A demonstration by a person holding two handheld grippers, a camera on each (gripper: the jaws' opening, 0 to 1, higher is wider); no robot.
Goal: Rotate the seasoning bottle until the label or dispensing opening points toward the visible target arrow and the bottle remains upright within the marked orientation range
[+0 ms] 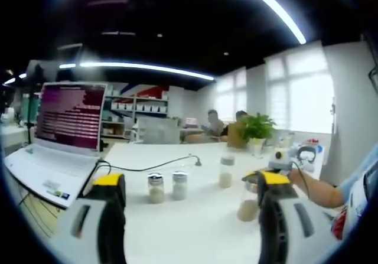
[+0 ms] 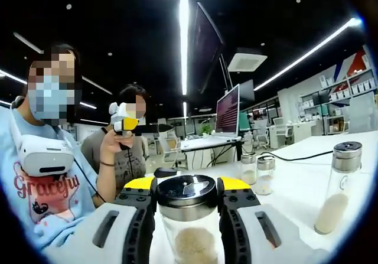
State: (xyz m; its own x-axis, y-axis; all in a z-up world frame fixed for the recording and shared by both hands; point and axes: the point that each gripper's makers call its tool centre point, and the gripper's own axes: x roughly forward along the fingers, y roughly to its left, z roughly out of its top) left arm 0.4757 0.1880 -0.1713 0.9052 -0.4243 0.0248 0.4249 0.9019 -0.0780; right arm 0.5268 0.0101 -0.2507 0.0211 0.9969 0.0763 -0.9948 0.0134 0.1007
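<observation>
Now | right gripper (image 2: 187,214) fingers clamp 1 seasoning bottle (image 2: 189,217) | left gripper (image 1: 192,196) fingers open, empty | 4 bottles

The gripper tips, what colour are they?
Yellow tips on the right gripper, best seen in the right gripper view.

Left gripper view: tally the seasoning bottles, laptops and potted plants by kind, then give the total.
seasoning bottles: 4
laptop: 1
potted plant: 1
Total: 6
</observation>
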